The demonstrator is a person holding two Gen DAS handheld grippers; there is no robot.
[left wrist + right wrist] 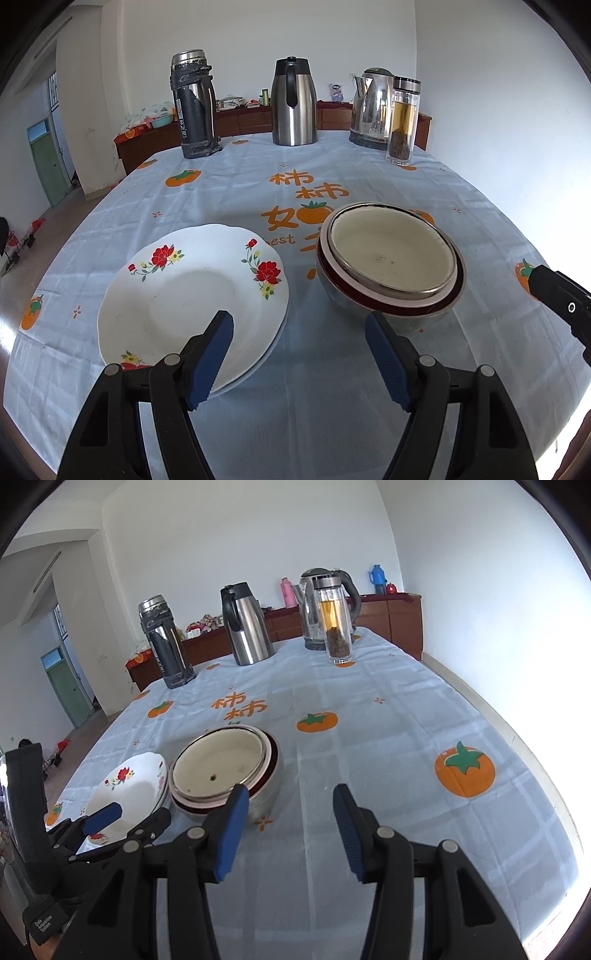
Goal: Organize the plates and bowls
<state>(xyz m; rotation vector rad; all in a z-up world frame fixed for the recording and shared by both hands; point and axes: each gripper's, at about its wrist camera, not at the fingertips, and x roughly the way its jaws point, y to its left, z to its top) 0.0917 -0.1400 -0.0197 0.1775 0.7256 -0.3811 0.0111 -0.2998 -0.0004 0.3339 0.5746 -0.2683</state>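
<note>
Left wrist view: your left gripper [299, 332], jaws wide and empty, sits nearer the white flowered plates [192, 291], just left; nested steel bowls [391, 258] right.

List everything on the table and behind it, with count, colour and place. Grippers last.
plates: two stacked, white with red flowers, near left
bowls: nested stack, steel outer, dark red and pink rims, cream inside, right of the plates
flask: one, black and steel, far left
carafe: one, steel with black handle, far middle
kettle: one, steel, far right
tea bottle: one, clear glass, in front of the kettle
tablecloth: one, pale blue with orange persimmons
sideboard: brown, along the back wall
left gripper: black, blue pads, open, empty
right gripper: black, blue pads, open, empty
</note>
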